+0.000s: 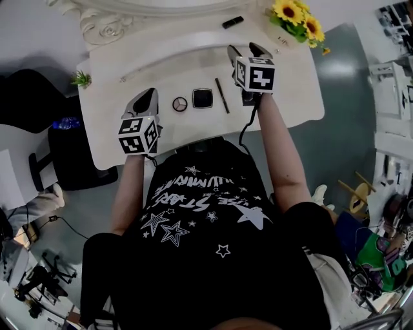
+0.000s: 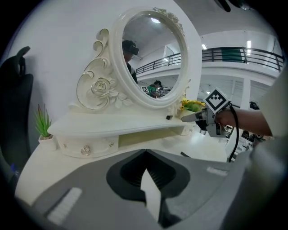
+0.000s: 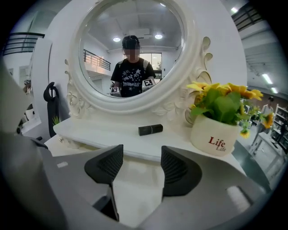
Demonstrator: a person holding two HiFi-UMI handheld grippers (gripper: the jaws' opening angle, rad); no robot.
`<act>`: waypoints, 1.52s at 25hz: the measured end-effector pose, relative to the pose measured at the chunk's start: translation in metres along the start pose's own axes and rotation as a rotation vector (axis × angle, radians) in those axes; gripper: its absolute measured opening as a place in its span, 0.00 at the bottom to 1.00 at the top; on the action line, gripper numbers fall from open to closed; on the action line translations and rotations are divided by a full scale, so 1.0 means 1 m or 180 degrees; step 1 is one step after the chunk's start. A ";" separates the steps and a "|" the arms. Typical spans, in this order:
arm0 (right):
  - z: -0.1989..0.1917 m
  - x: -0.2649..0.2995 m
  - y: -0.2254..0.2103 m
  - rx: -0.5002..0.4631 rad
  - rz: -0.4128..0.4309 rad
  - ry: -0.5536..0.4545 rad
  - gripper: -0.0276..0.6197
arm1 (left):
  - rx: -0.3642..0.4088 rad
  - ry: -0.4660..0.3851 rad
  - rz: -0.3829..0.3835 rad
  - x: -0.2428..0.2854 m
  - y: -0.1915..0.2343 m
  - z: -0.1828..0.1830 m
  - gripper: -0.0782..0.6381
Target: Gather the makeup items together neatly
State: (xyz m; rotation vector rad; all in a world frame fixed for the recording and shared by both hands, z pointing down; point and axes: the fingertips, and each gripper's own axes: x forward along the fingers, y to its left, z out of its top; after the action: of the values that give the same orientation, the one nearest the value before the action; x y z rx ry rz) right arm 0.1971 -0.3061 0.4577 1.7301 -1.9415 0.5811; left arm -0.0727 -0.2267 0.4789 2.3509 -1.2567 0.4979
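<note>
On the white vanity table [image 1: 290,97] lie a round black compact [image 1: 180,104], a square black compact [image 1: 202,98] and a thin dark pencil [image 1: 222,95], side by side near the front edge. A black lipstick [image 1: 233,22] [image 3: 150,130] lies on the raised shelf under the mirror. My right gripper [image 1: 245,49] [image 3: 141,166] hovers open over the table, aimed at the lipstick, with nothing between its pads. My left gripper [image 1: 150,95] [image 2: 145,155] is shut and empty, left of the round compact.
A white pot of sunflowers [image 1: 295,19] [image 3: 213,134] stands at the shelf's right end, close to the lipstick. A small green plant [image 1: 81,79] sits at the table's left corner. The oval mirror [image 3: 130,49] rises behind the shelf. A black chair [image 1: 39,103] stands to the left.
</note>
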 end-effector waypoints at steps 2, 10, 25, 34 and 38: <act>0.009 0.010 -0.004 -0.0074 0.0064 0.0010 0.51 | -0.0045 -0.0010 0.0104 0.001 -0.001 0.002 0.11; 0.043 0.051 -0.016 -0.0236 0.0286 0.0018 0.57 | -0.0177 -0.0023 0.0356 0.011 -0.009 0.006 0.11; 0.045 0.095 -0.024 -0.0428 0.0317 0.0340 0.63 | -0.0270 0.0043 0.0536 0.018 0.007 0.005 0.11; 0.043 0.093 -0.019 -0.0461 0.0577 0.0406 0.60 | -0.0302 0.0017 0.0561 0.017 0.010 0.004 0.11; 0.048 0.077 -0.012 -0.0533 0.0665 0.0245 0.60 | -0.0298 0.0022 0.0547 0.014 0.006 0.001 0.11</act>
State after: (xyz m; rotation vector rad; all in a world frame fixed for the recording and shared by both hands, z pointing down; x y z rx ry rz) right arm 0.1988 -0.3972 0.4657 1.3947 -2.0670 0.5319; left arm -0.0699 -0.2399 0.4864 2.1738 -1.4545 0.4892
